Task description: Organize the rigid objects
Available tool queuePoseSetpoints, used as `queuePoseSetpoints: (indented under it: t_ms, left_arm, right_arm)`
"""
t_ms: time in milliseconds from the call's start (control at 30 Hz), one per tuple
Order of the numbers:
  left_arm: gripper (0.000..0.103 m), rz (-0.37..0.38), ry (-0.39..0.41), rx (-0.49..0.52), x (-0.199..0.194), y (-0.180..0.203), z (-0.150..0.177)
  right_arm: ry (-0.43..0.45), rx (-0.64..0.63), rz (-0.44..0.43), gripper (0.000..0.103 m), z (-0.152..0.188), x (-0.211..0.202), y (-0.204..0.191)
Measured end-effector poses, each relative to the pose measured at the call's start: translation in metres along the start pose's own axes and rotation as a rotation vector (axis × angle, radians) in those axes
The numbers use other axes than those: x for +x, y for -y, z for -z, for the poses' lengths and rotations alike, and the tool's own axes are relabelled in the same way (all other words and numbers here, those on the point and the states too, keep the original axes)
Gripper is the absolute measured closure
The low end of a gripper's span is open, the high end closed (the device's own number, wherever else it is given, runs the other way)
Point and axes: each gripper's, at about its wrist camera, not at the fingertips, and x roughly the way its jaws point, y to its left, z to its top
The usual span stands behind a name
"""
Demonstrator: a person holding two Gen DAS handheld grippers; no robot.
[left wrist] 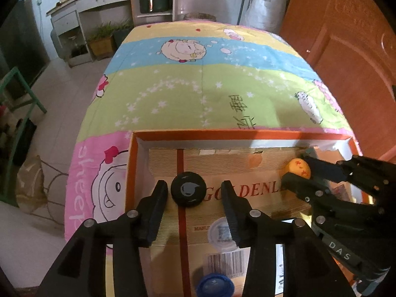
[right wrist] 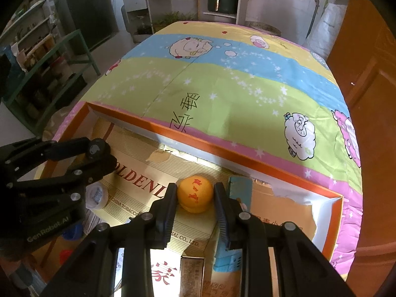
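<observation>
Orange-walled cardboard box (left wrist: pixel 222 133) sits on a cartoon-sheep quilt (left wrist: pixel 203 81); its floor is lined with flattened printed carton.

Left wrist view: the left gripper (left wrist: pixel 194 193) points down into the box with its jaws apart. A black round cap (left wrist: pixel 188 192) lies on the box floor between the two fingers. The left finger's tip sits just beside the cap's edge at 9 o'clock; the right finger stands clear of it at 3 o'clock, with a visible gap. The pads are not pressing on the cap. A blue cap (left wrist: pixel 214 285) lies at 6 o'clock from the black cap, near the bottom edge of the frame. A white round lid (left wrist: pixel 221 234) lies between the two, slightly toward 5 o'clock.

Right wrist view: the right gripper (right wrist: pixel 195 193) also points down into the box, narrowly open. An orange ball with red marks (right wrist: pixel 195 193) sits between its fingers, and both fingers lie against the ball's sides at 9 and 3 o'clock. Whether the ball is lifted off the floor, I cannot tell. A teal block (right wrist: pixel 239 189) stands just beside the right finger at 3 o'clock, near the far box wall. The left gripper shows at 9 o'clock in this view.
</observation>
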Motion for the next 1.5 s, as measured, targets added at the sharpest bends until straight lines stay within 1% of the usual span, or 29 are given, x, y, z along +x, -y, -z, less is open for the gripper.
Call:
queuePoseSetpoints:
  t_ms: [233, 333, 633, 733, 833, 900, 967, 1100, 1200, 1300, 1400, 1500]
  left_arm:
    - [0.057, 0.004, 0.042, -0.003, -0.011, 0.002, 0.000]
    - [0.057, -0.003, 0.060, -0.004, -0.017, 0.004, 0.001]
    - [0.057, -0.027, 0.141, -0.018, -0.052, 0.013, 0.016]
    - [0.057, -0.025, 0.190, -0.028, -0.071, 0.017, 0.027]
    - [0.057, -0.032, 0.240, -0.013, -0.089, 0.024, 0.038]
    - [0.057, -0.042, 0.263, -0.009, -0.099, 0.028, 0.046]
    - [0.057, -0.034, 0.278, -0.006, -0.109, 0.031, 0.055]
    - [0.057, -0.110, 0.314, -0.008, -0.129, 0.039, 0.074]
    - [0.057, -0.138, 0.342, -0.010, -0.144, 0.043, 0.089]
    - [0.056, -0.136, 0.368, -0.017, -0.159, 0.044, 0.105]
    - [0.057, -0.171, 0.390, -0.043, -0.172, 0.045, 0.120]
    - [0.057, -0.158, 0.412, -0.054, -0.186, 0.045, 0.137]
  right_arm:
    - [0.049, 0.016, -0.010, 0.072, 0.003, -0.016, 0.003]
    - [0.067, 0.013, 0.001, 0.072, 0.006, -0.025, 0.001]
    - [0.145, 0.078, 0.015, 0.072, 0.024, -0.061, 0.006]
    - [0.191, 0.105, 0.028, 0.072, 0.033, -0.078, 0.007]
    - [0.246, 0.125, 0.051, 0.072, 0.043, -0.097, 0.005]
    - [0.275, 0.135, 0.063, 0.072, 0.049, -0.107, 0.004]
    - [0.304, 0.150, 0.071, 0.072, 0.058, -0.120, 0.001]
    - [0.351, 0.162, 0.090, 0.072, 0.078, -0.143, -0.009]
    - [0.375, 0.166, 0.091, 0.072, 0.094, -0.157, -0.016]
    - [0.393, 0.170, 0.094, 0.072, 0.110, -0.169, -0.024]
    - [0.414, 0.171, 0.104, 0.072, 0.123, -0.180, -0.033]
    - [0.434, 0.176, 0.108, 0.072, 0.139, -0.191, -0.041]
